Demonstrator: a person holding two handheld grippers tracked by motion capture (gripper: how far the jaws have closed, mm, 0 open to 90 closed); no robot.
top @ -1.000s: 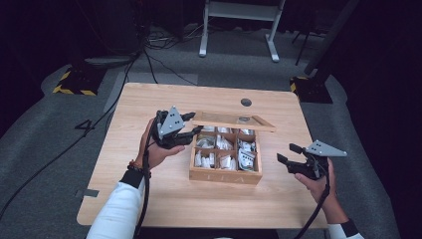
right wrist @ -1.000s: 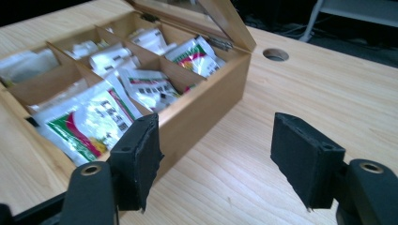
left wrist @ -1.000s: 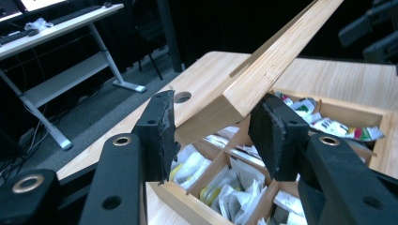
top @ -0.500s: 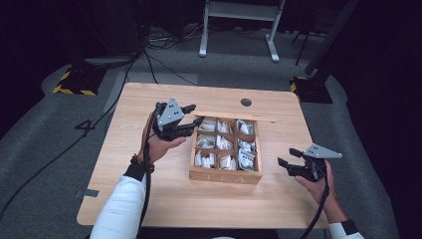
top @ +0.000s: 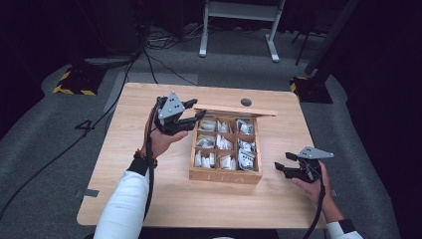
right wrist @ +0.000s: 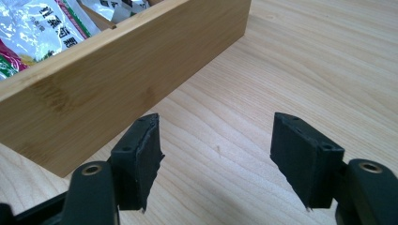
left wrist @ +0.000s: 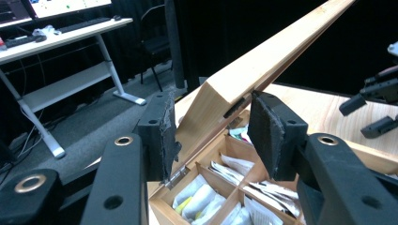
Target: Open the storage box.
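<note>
Wooden hinged lid [left wrist: 263, 65] of the compartmented tea box [top: 225, 174], pinched by the left gripper [top: 191, 115], might slip and slam while the right gripper [top: 283, 167] stood spread.

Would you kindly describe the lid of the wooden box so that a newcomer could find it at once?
On the light wooden table stands a compartmented wooden box full of white sachets. Along its far edge runs the pale wooden lid, a long thin plank raised open on its hinges. Unlike anything else here, its left corner sits between the left tongs.
</note>
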